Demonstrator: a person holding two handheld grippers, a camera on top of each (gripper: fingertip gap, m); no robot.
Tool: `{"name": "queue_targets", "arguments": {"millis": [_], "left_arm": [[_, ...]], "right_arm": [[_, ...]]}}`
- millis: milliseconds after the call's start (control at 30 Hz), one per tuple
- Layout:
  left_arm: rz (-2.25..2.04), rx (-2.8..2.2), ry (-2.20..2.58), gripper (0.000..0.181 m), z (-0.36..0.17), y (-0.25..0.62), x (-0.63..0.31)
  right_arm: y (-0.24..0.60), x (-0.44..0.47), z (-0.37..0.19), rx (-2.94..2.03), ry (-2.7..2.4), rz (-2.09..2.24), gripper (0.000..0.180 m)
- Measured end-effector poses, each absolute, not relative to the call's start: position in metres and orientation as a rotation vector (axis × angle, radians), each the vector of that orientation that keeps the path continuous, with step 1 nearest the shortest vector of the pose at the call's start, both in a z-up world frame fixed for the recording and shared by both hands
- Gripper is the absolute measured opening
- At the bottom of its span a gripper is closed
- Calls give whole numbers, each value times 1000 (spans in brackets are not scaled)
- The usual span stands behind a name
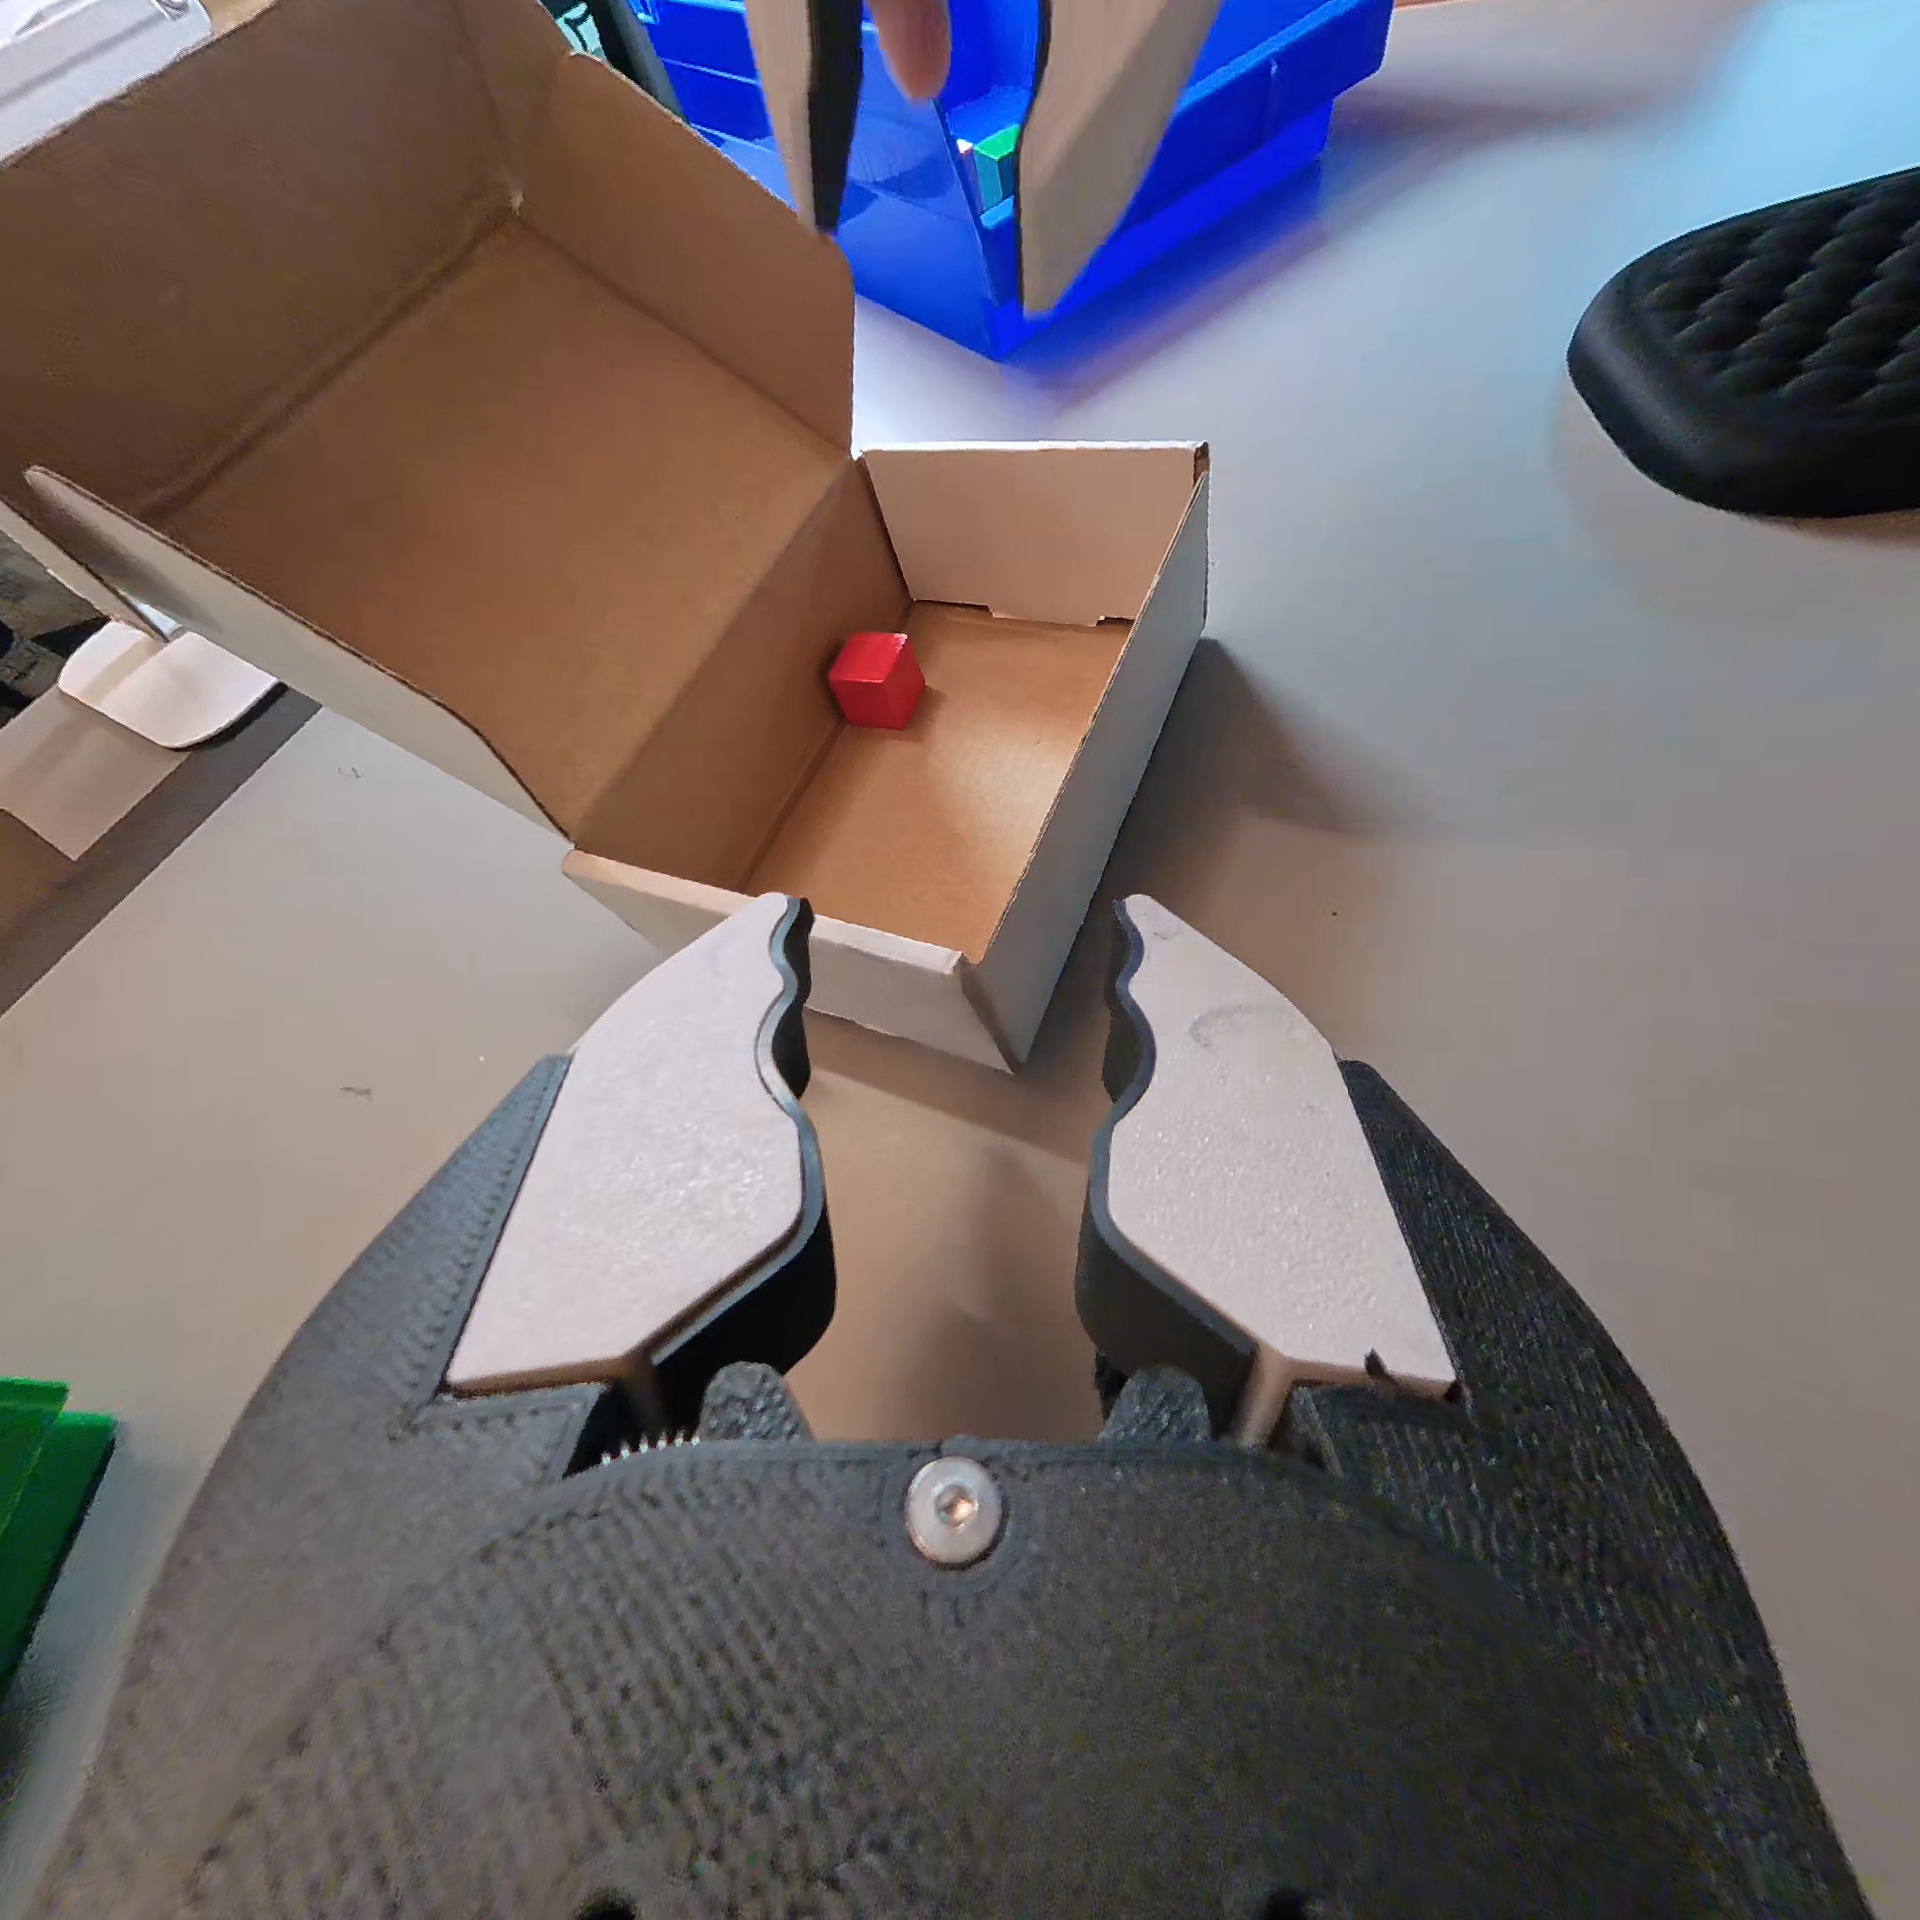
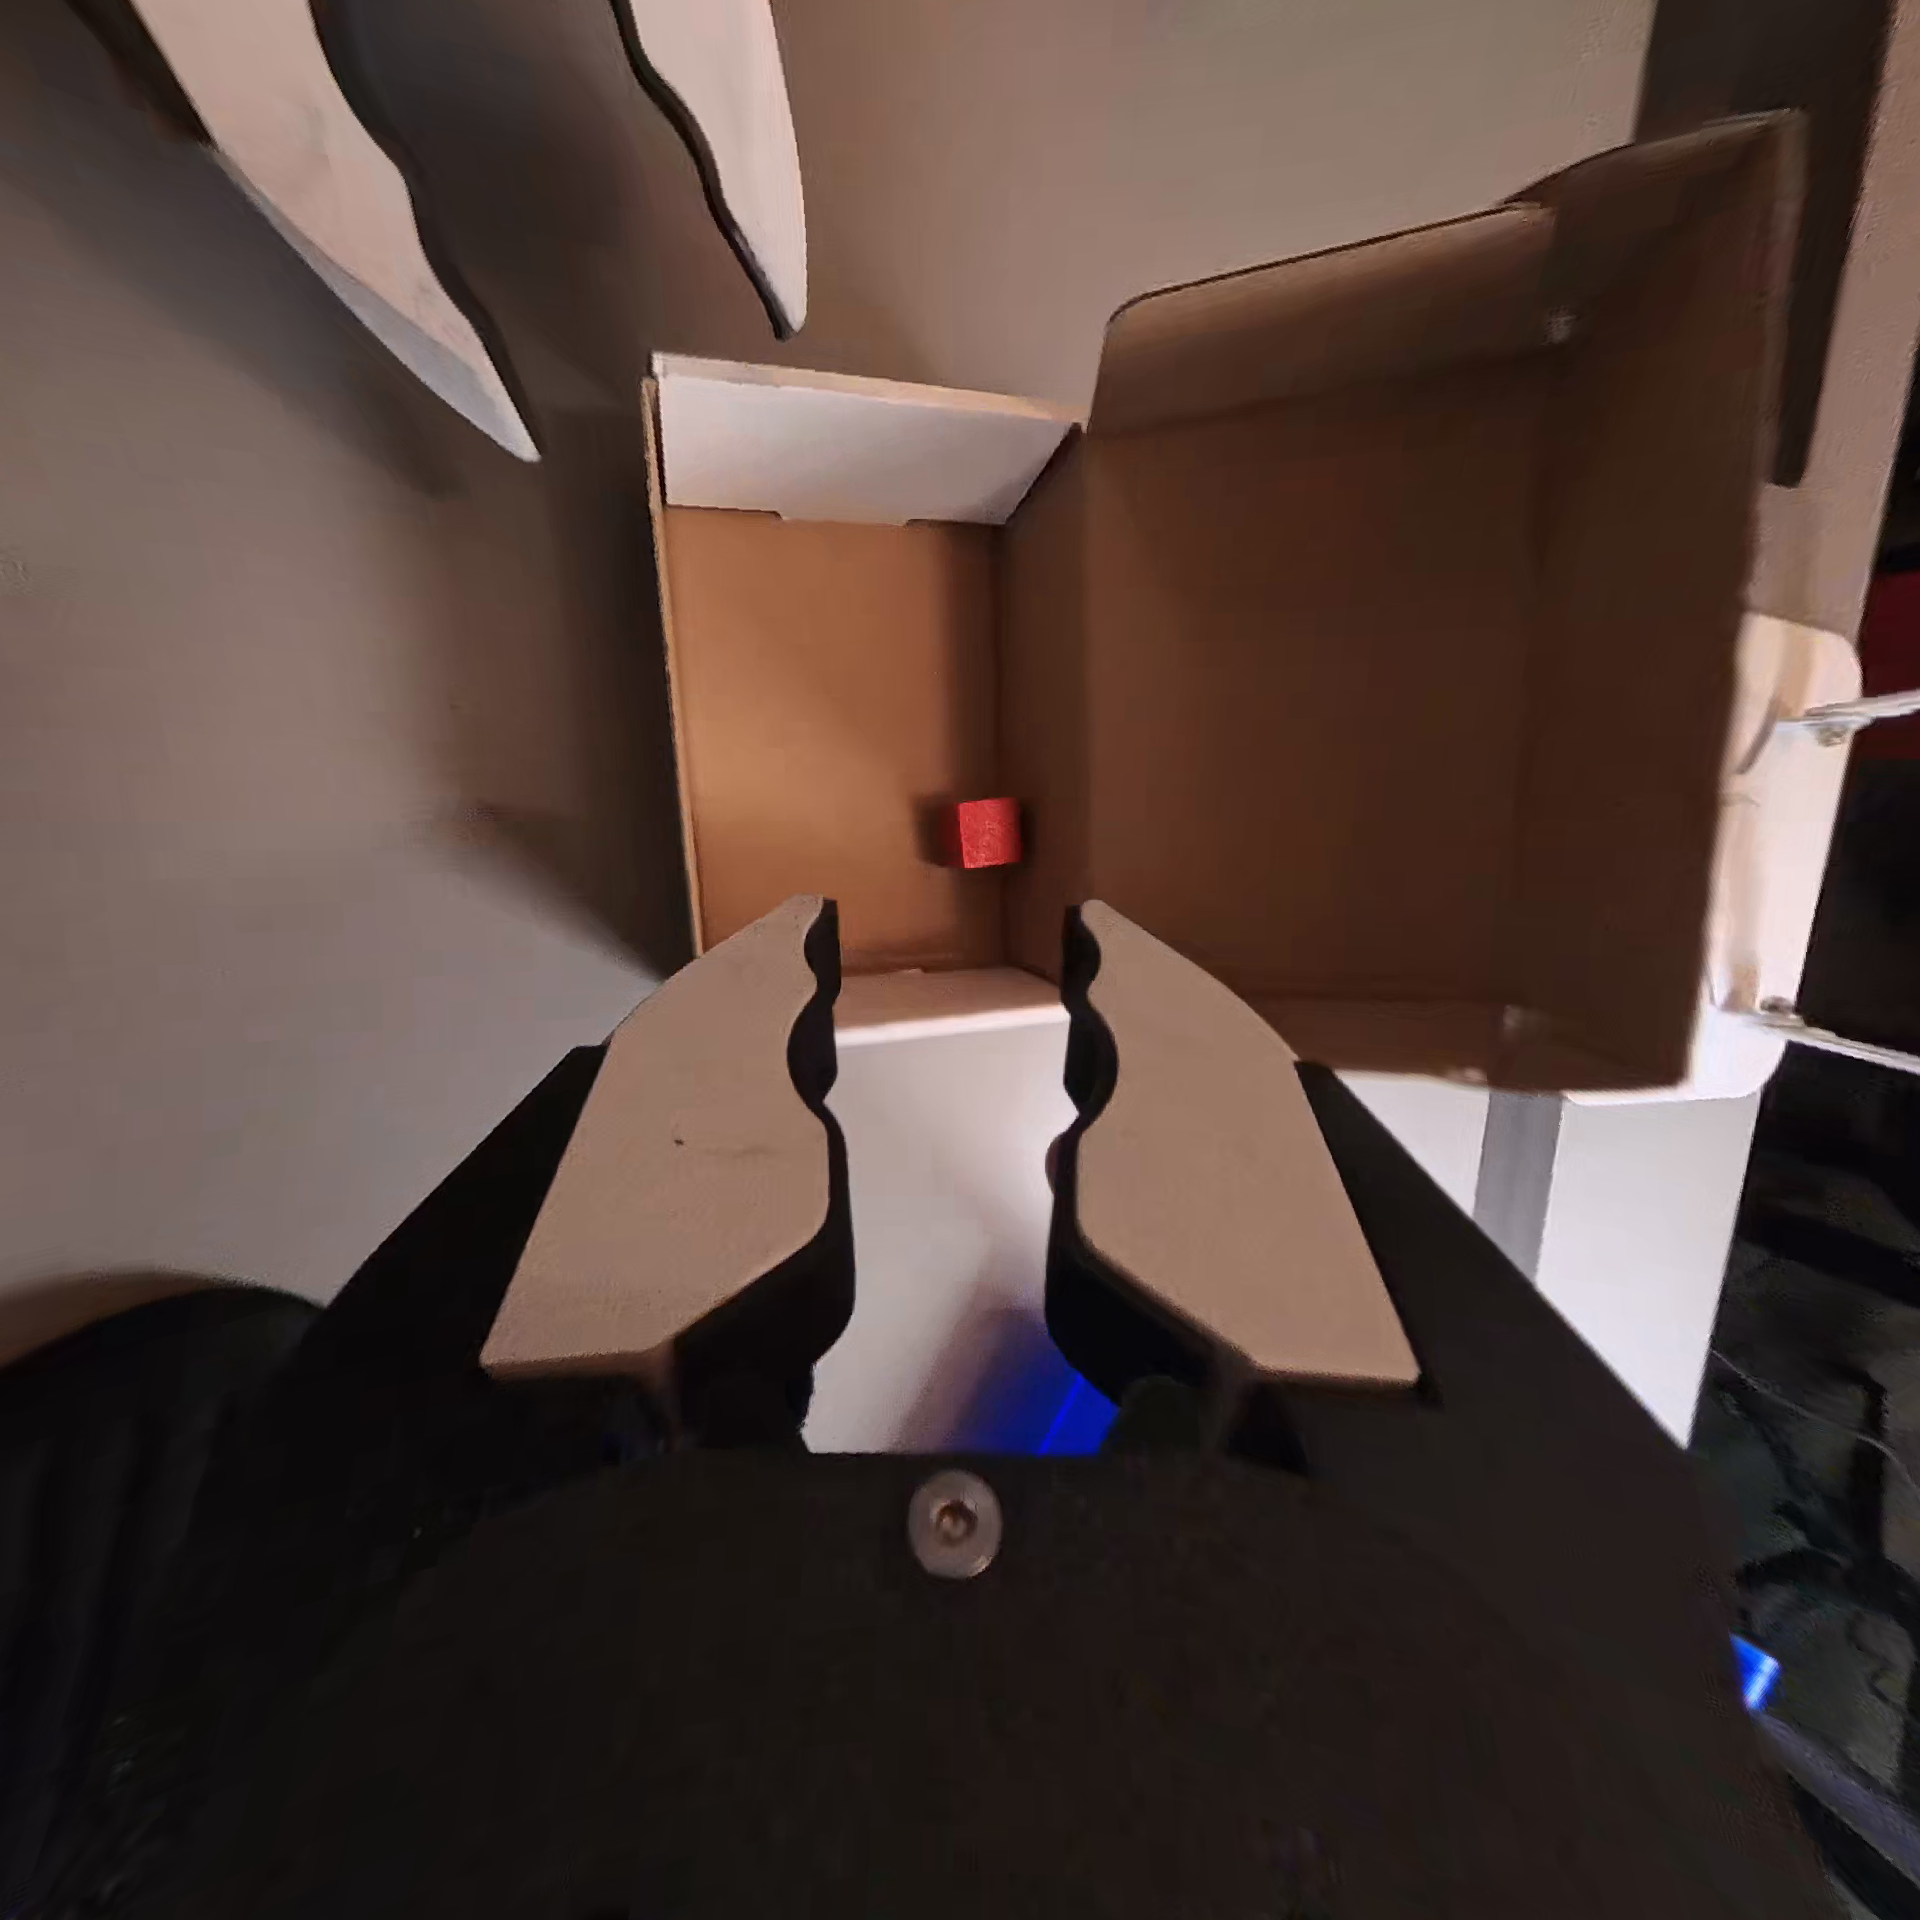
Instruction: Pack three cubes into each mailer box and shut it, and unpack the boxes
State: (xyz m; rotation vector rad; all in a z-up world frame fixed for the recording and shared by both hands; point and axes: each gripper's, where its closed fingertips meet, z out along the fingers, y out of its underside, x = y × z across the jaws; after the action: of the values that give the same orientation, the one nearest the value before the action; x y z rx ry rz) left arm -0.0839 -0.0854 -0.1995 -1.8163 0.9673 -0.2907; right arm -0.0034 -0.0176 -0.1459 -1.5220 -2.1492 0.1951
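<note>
- Hovering left tongs [image 1: 956, 977], parted and empty, by near corner of open mailer box [image 1: 1164, 665] on surface [image 1: 1455, 831]; red cube [image 1: 876, 678] alone inside, against hinge-side wall; blue bin [image 1: 1164, 208] beyond.
- Looking down from right tongs [image 2: 948, 961], also parted, empty, above box's near wall.
- Packing likely just begun: needs two more cubes, probably from bin.

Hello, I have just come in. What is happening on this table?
A person holds two grippers over an open mailer box on the table. One red cube lies inside it; the lid stands up. The left gripper and the right gripper are both open and hold nothing. A blue bin with more cubes stands behind the box.
</note>
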Motion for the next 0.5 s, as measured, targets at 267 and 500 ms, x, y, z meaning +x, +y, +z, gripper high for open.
{"name": "queue_targets", "arguments": {"millis": [267, 500], "left_arm": [[-270, -1840, 983, 51, -209, -84, -86], [-251, -1834, 1001, 50, -210, -84, -85]], "right_arm": [[0, -25, -215, -1580, -2261, -261, 40], [11, -22, -245, -1649, -2307, -455, 43]]}}
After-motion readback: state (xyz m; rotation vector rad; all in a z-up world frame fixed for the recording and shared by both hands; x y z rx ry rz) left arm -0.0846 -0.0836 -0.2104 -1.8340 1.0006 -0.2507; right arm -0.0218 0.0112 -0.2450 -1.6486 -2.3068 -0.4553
